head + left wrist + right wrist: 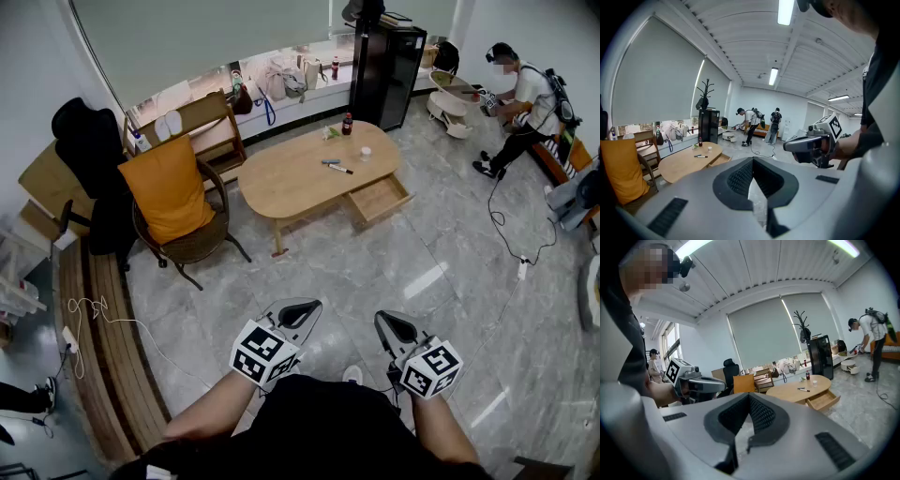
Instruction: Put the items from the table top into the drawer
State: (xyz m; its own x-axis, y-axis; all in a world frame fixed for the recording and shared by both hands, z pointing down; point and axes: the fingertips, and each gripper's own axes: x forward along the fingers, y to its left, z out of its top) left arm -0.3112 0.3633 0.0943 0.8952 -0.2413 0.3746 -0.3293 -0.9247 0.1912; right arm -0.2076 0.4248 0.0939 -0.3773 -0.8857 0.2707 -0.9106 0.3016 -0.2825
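1. Table (pixel 281 187) stands at upper centre of the head view, well apart from both grippers; its drawer (pixel 377 200) hangs open at its right end.
2. Two pens (pixel 335 167), a cup (pixel 366 153) and a bottle (pixel 347 124) sit on the table, none in the drawer.
3. Left gripper (pixel 302 307), at lower centre, has its jaws together on nothing.
4. Right gripper (pixel 394 324), near it, is likewise closed and empty.
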